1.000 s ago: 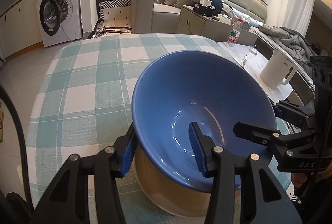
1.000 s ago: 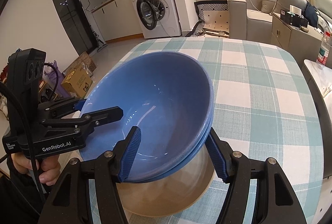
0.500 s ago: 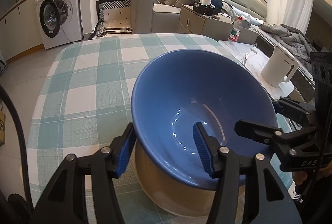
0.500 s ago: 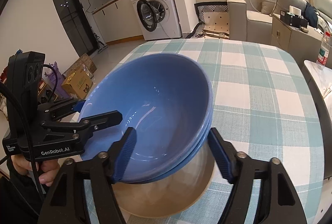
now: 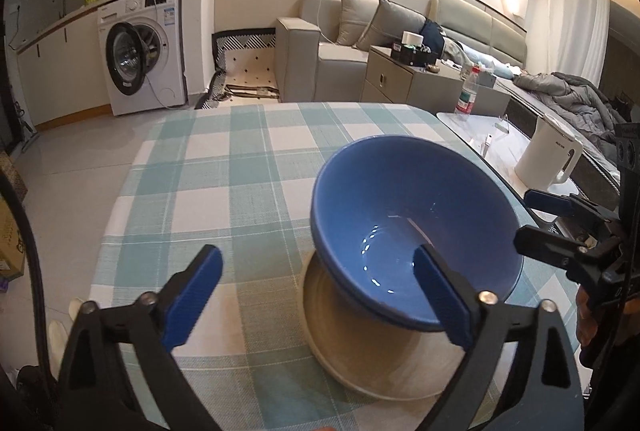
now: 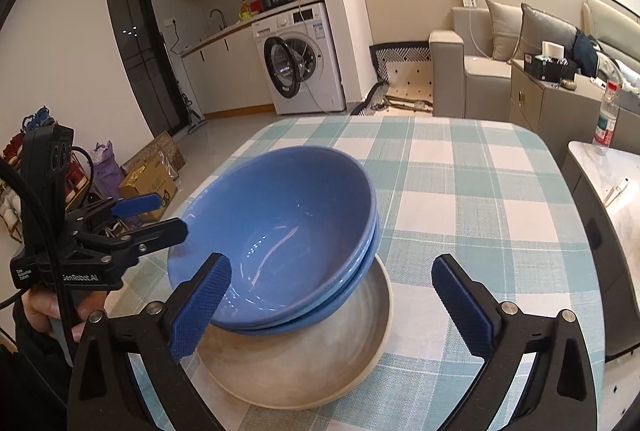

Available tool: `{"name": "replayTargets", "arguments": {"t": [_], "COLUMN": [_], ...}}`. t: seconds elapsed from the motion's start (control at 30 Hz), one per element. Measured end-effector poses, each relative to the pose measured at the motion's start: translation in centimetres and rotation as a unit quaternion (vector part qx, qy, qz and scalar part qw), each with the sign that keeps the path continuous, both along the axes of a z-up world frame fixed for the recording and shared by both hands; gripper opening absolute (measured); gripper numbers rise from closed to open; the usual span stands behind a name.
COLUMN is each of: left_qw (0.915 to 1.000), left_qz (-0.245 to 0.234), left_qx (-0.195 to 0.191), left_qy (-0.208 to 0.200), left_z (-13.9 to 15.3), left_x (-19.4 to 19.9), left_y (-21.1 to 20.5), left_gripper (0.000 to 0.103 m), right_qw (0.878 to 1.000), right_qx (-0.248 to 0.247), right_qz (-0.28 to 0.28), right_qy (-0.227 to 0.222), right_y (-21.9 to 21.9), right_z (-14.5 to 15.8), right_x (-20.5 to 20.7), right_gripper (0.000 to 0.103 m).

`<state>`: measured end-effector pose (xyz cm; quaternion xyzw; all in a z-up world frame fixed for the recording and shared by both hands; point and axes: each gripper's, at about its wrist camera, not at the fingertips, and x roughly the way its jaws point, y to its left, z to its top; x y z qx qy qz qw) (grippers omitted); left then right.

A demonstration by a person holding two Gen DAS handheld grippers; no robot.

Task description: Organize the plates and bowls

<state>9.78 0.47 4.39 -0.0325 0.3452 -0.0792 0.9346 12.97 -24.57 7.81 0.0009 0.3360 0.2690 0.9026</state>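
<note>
While both tongs, left (image 5: 316, 295) and right (image 6: 332, 303), are opening wide and empty, the blue bowls (image 6: 276, 231) sit nested, slightly tilted, on the beige plate (image 6: 320, 363) on the checked surface (image 6: 472, 191). Stacking looks done; nothing else seems left, though the near edge is hidden.

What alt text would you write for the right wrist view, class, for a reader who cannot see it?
Two nested blue bowls sit tilted in a beige plate on a checked tablecloth. The right gripper in the foreground is opening, its jaws wide and touching nothing; the left gripper is at the left, also open.
</note>
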Motion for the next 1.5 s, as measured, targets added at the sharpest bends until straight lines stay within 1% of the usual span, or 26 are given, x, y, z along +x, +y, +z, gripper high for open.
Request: {"name": "replayTargets", "arguments": {"t": [0.07, 0.3, 0.47, 0.6, 0.73, 0.87, 1.03, 1.33, 1.5], "left_qw": [0.9999, 0.9986, 0.9966, 0.9958, 0.9943, 0.9936, 0.9932, 0.9925, 0.9927], "left_qz": [0.007, 0.018, 0.02, 0.022, 0.029, 0.029, 0.021, 0.002, -0.01], "left_qx": [0.004, -0.001, 0.005, 0.002, 0.006, -0.005, 0.002, 0.011, 0.006], "left_qy": [-0.011, -0.049, -0.08, -0.088, -0.102, -0.109, -0.114, -0.122, -0.12], "left_z": [0.1, 0.4, 0.6, 0.4, 0.2, -0.3, -1.1, -2.7, -3.3], "left_x": [-0.8, -3.2, -4.8, -5.7, -6.7, -7.2, -7.4, -7.6, -7.8], "left_y": [0.4, 1.8, 2.2, 2.4, 2.4, 2.6, 2.4, 1.7, 1.4], "left_gripper": [0.103, 0.103, 0.103, 0.103, 0.103, 0.103, 0.103, 0.103, 0.103], "right_qw": [1.0, 0.999, 0.998, 0.997, 0.996, 0.996, 0.995, 0.993, 0.991], "right_qx": [0.001, 0.019, 0.025, 0.029, 0.029, 0.021, 0.015, 0.022, 0.026], "right_qz": [-0.002, 0.002, 0.008, 0.016, 0.019, 0.015, 0.017, 0.02, 0.028], "right_qy": [-0.014, -0.034, -0.055, -0.074, -0.08, -0.085, -0.099, -0.117, -0.125], "right_y": [-0.5, -2.1, -2.8, -3.3, -3.8, -4.1, -4.4, -5.2, -5.1], "right_z": [0.1, -0.2, -0.3, -0.6, -0.9, -1.5, -2.2, -3.5, -3.8], "right_x": [-0.7, -2.3, -3.7, -4.6, -5.2, -5.7, -6.6, -7.5, -7.9], "right_gripper": [0.102, 0.102, 0.102, 0.102, 0.102, 0.102, 0.102, 0.102, 0.102]}}
